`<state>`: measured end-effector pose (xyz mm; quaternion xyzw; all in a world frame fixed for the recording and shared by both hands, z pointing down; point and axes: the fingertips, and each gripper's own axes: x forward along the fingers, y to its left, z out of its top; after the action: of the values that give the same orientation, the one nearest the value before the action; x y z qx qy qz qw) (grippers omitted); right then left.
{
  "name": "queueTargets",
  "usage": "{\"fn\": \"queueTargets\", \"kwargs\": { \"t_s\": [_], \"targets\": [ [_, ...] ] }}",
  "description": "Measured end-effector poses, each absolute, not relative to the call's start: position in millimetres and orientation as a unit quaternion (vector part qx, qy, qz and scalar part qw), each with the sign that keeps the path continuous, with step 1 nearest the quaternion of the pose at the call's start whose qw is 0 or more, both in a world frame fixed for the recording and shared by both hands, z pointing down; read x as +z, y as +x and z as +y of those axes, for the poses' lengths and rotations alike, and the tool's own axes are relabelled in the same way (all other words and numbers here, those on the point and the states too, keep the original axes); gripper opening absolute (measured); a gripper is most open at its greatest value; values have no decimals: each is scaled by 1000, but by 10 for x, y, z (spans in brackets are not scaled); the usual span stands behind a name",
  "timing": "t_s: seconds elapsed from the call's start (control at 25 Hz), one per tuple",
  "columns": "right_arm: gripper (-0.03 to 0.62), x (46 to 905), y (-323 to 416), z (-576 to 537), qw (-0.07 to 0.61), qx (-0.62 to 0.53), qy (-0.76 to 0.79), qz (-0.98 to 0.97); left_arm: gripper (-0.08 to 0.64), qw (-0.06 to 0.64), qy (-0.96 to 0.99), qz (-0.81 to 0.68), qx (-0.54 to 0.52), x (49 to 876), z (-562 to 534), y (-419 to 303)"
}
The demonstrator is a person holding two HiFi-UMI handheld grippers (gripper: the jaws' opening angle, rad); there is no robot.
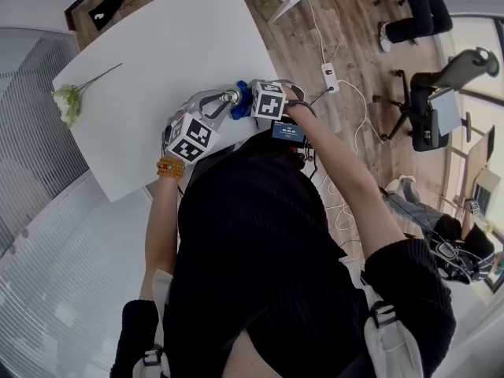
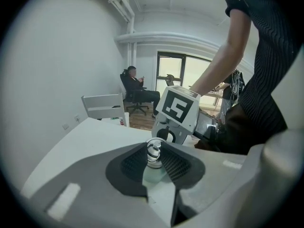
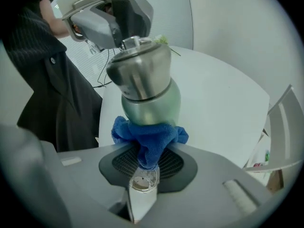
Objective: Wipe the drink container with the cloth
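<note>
Wood flooring (image 1: 303,34) with office chairs and trailing cables is seen across the upper right of the head view, and a white table (image 1: 157,53) fills its upper left. Both tools are held up at the centre of that frame, over the near edge of the table and just above the person's dark torso.

The left gripper (image 2: 153,161) is shown in its own view with the pads pressed onto the narrow metal top of the drink container (image 3: 145,75), so the vessel is held clear of the table and slung between the two tools. The right gripper (image 3: 145,167) is seen in its own view with the jaws pinched on a bunched fold of the cloth (image 3: 151,136), and that cloth is pushed against the lower end of the container.

The wiping is judged to be under way. Contact is made only at the bottom of the body, while the shoulder and the sides higher up are left uncovered. How much of the surface has been cleaned cannot be told, since no dirt or streaks can be made out.

The container is seen as a rounded flask with a brushed steel upper part, a pale green body below a seam, and a small spout at the top. The cloth is blue, soft and crumpled.

A flower sprig (image 1: 69,101) lies apart at the far left of the table.
</note>
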<state>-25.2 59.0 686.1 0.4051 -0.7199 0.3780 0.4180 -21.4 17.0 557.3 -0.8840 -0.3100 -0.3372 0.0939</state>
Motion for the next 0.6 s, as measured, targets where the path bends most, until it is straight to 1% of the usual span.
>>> {"fn": "queueTargets", "kwargs": {
  "t_s": [0.2, 0.24, 0.28, 0.32, 0.4, 0.48, 0.6],
  "targets": [
    [114, 6870, -241, 573, 405, 392, 402, -721, 97, 82, -896, -280, -336, 5568, 123, -217],
    [114, 6851, -236, 584, 404, 389, 403, -723, 103, 73, -899, -271, -336, 5563, 116, -220],
    [114, 6827, -224, 600, 405, 383, 404, -725, 129, 62, -902, -263, -336, 5557, 112, -226],
    [114, 6792, -207, 615, 407, 373, 406, -728, 153, 53, -906, -255, -335, 5546, 108, -235],
    [112, 6676, -179, 648, 411, 350, 409, -736, 171, 40, -912, -238, -331, 5519, 91, -266],
    [112, 6508, -141, 685, 422, 320, 407, -744, 179, 32, -918, -221, -327, 5499, 57, -300],
    [112, 6200, -1, 721, 459, 259, 397, -751, 187, 16, -926, -199, -321, 5483, 24, -312]
  ]
}}
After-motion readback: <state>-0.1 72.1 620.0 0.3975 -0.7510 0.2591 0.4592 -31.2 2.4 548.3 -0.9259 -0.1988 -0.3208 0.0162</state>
